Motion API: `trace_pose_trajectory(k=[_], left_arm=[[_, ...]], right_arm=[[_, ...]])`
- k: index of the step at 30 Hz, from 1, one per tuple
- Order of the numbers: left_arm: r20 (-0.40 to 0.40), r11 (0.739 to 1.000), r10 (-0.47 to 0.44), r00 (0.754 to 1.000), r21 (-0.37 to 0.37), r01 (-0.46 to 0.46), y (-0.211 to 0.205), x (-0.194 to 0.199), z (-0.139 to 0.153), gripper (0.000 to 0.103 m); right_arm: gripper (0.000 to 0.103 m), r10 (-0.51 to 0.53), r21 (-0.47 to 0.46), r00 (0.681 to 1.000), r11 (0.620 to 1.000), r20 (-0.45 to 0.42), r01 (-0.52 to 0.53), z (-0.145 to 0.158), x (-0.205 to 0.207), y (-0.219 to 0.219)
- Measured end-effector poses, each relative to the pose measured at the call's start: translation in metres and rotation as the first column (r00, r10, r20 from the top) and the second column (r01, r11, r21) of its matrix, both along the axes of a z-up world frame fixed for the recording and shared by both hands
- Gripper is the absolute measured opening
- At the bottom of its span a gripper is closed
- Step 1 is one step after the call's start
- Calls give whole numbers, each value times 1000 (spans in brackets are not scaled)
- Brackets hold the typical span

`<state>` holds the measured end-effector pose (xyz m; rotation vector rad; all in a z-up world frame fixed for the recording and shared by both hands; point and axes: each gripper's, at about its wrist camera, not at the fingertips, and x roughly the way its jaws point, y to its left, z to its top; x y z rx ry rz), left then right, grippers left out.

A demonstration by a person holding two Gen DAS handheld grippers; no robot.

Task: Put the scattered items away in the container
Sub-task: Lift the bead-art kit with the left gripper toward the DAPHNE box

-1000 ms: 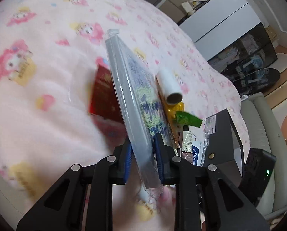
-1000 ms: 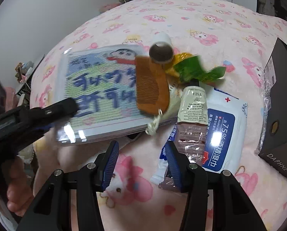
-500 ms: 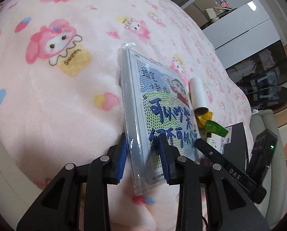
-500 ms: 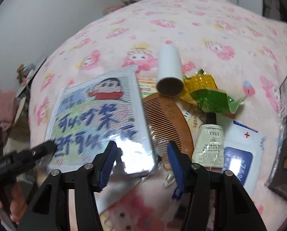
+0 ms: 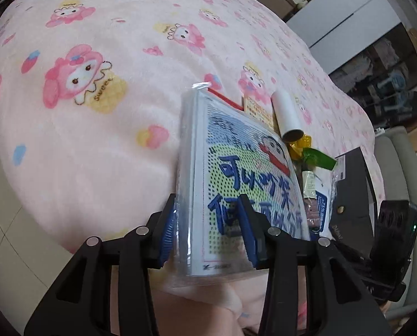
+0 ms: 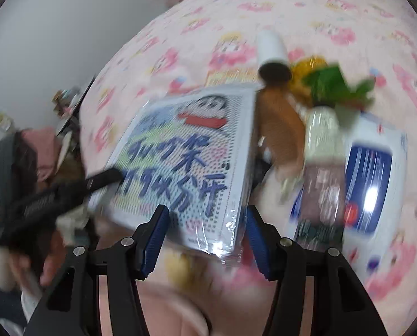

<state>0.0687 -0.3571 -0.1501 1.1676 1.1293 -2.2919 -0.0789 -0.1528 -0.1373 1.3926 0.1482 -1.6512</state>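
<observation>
Firmly, left hand-held gripper (image 5: 208,232) clamps wrapped cartoon pack (image 5: 236,173); right hand-held gripper (image 6: 205,238) parted.

A home bedroom. A soft pink cartoon-print blanket (image 5: 102,128) covers a bed that fills most of both views. In the left wrist view, white wardrobe doors (image 5: 348,14) stand at 1 o'clock, with dark glass-fronted shelves of household clutter (image 5: 384,67) just below them toward 2 o'clock. Pale floor tiles (image 5: 1,224) show at 8 o'clock. In the right wrist view, a plain white wall (image 6: 77,22) rises at 10 o'clock.
</observation>
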Motion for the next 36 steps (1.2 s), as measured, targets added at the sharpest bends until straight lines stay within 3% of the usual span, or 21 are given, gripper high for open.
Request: trace_pose_trajectory(k=[5, 9, 15, 19, 27, 33, 36], left_arm=[[13, 1000, -10, 1000, 29, 10, -20, -24, -18, 49], [39, 1000, -27, 999, -4, 27, -14, -26, -8, 49], [-13, 997, -66, 998, -28, 65, 20, -4, 28, 49], [-53, 989, -127, 991, -88, 122, 52, -2, 65, 49], [-126, 941, -308, 943, -185, 283, 132, -39, 124, 49], [-143, 901, -430, 891, -129, 414, 187, -91, 131, 49], [-133, 868, -491, 861, -158, 470, 217, -119, 141, 49]], right_arm=[[54, -66, -4, 998, 998, -11, 66, -16, -15, -21], [54, -100, -18, 995, 995, 5, 100, -19, -25, -29], [51, -105, -70, 993, 992, -44, 102, 17, -9, -4], [50, -127, -119, 989, 986, -80, 117, 48, 2, 29], [50, -286, -233, 950, 939, -126, 252, 101, -12, 119], [50, -410, -247, 890, 900, -198, 360, 124, -31, 192], [50, -472, -276, 864, 866, -175, 417, 124, -49, 229]])
